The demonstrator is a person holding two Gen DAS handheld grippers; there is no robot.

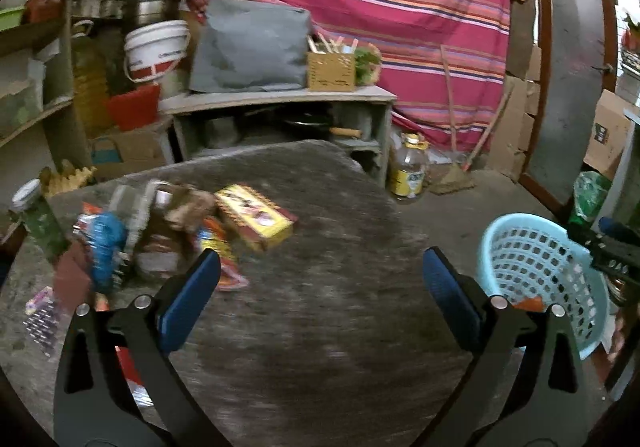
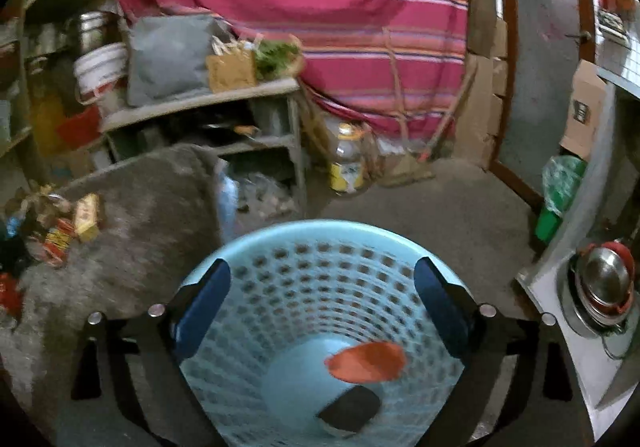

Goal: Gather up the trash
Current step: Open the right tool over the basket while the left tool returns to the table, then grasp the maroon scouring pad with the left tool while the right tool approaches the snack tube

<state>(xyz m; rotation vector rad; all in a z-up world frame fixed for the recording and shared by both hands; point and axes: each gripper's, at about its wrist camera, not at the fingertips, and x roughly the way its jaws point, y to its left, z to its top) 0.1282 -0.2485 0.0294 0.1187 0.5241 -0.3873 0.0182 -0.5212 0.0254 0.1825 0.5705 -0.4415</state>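
Note:
A pile of trash [image 1: 160, 231] lies on the left of the grey table [image 1: 340, 247]: wrappers, a blue packet [image 1: 106, 243] and a yellow and red box [image 1: 256, 221]. My left gripper [image 1: 320, 283] hangs open over the bare tabletop, right of the pile, with nothing between its fingers. A light blue perforated basket [image 1: 540, 267] stands off the table's right side. My right gripper [image 2: 322, 295] stands open above the basket [image 2: 320, 243]. Inside it are an orange piece [image 2: 366, 361] and a dark flat item [image 2: 350, 411]. The pile [image 2: 60, 227] shows at far left in the right wrist view.
Behind the table stands a low shelf [image 1: 280, 99] with a grey bag and a wooden box. A plastic jug [image 1: 408, 171] and a broom stand on the floor by the striped curtain. Steel bowls [image 2: 604, 287] rest on a counter at right. Shelving fills the left wall.

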